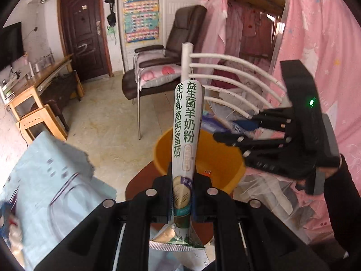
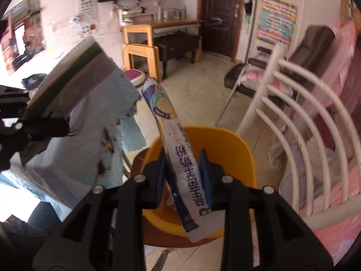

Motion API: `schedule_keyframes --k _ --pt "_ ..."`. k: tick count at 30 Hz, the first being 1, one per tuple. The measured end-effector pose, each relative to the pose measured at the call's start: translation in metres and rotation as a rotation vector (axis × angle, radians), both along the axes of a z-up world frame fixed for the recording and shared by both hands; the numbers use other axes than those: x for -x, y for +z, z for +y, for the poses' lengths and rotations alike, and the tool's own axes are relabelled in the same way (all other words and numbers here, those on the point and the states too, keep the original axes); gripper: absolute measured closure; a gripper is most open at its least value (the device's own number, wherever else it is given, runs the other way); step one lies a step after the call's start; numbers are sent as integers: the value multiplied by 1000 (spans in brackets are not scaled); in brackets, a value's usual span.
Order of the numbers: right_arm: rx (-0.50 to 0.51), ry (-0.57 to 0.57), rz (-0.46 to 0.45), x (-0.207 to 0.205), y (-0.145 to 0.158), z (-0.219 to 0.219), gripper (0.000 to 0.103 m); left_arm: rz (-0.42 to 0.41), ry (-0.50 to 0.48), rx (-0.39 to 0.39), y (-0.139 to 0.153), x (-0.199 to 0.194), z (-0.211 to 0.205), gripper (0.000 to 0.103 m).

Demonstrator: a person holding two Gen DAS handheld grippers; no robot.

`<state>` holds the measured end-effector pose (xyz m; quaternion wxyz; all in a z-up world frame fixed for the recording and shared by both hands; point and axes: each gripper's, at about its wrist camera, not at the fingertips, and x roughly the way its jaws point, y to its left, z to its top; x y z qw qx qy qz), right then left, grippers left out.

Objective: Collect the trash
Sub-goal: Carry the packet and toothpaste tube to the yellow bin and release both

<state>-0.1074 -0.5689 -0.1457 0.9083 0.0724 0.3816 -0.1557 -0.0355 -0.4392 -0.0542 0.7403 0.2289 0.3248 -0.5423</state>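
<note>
**2 sachets held above the orange bucket**

We hold 2 items: left gripper (image 1: 182, 199) clenched on a green-lettered sachet (image 1: 183, 135), right gripper (image 2: 182, 176) grasping a purple sachet (image 2: 178, 158). Both hang over the orange bucket (image 2: 246, 158), its rim beside white chair rails (image 2: 300, 122). Tiled floor (image 1: 108, 131) lies bare toward the door (image 1: 86, 31).

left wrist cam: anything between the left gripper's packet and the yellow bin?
Nothing. In the left wrist view the green-and-white sachet, pinched in the left gripper, rises directly before the yellow bin.
</note>
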Motion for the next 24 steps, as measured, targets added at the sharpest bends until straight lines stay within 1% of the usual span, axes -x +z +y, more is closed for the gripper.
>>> schedule_keyframes --k 4,7,10,14,16,19,22,24 --pt "-34 -75 42 -3 -31 -30 76 47 -3 -53 -22 4 -52 94" --pt "-60 -126 71 -4 -53 -50 76 99 31 -95 -42 0 -83 94" --pt "-83 -152 85 -4 -66 -64 75 129 74 -142 -63 -2 -107 94" --pt "-97 -160 107 -4 -76 -72 75 150 118 -195 -87 -11 -125 94" --pt "-99 -157 119 -7 -80 -72 75 149 139 -223 -99 -13 -127 94" --pt "-98 -151 140 -13 -89 -74 75 146 157 -247 -112 -17 -126 94" --pt "-120 -146 161 -19 -96 -74 75 167 167 -262 -120 -19 -127 94" --pt "-150 -134 174 -22 -100 -76 59 170 175 -292 -128 -21 -130 94"
